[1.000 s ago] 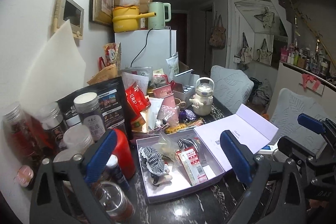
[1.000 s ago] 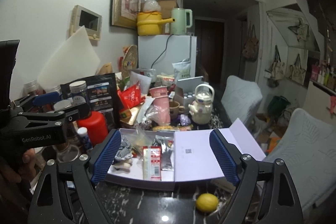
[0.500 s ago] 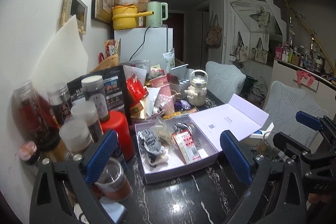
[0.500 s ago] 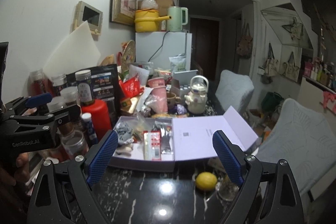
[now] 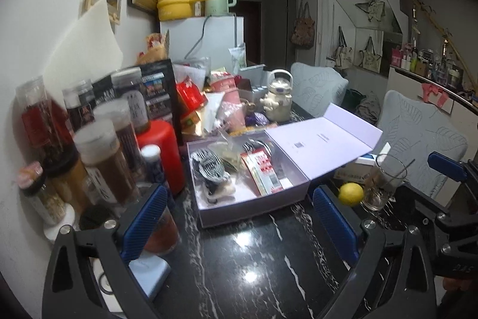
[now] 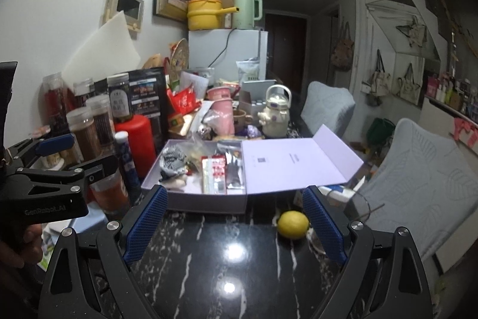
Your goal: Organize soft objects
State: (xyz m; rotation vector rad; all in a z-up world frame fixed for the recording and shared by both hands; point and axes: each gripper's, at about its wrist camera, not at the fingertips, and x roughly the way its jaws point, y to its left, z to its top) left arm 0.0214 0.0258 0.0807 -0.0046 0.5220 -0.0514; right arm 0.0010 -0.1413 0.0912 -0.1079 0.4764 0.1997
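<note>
A black, white-veined, glossy table (image 6: 233,265) is seen, its left edge crowded with jars and packets whose labels are blurred. On it, towards the middle, a lilac cardboard box (image 6: 191,199) is set with its flat lid (image 6: 292,166) folded open to the right. Inside the box, at its left end, a soft black-and-white checked fabric piece (image 5: 207,166) is laid, partly over a pale item that cannot be made out; beside it a red-and-white packet (image 5: 260,169) and crinkled clear bags are lodged. A red cylindrical canister (image 5: 162,151) is stood just beside the box's left wall. Near the table's right edge a clear glass (image 5: 384,184) is placed, with a yellow lemon (image 6: 292,224) just beside it.

The left gripper (image 5: 239,223) is held released above bare tabletop, nothing between its blue ribbed pads (image 5: 143,224). The right gripper (image 6: 234,223) is likewise spread wide and empty, the lemon partly hidden behind its right finger.
</note>
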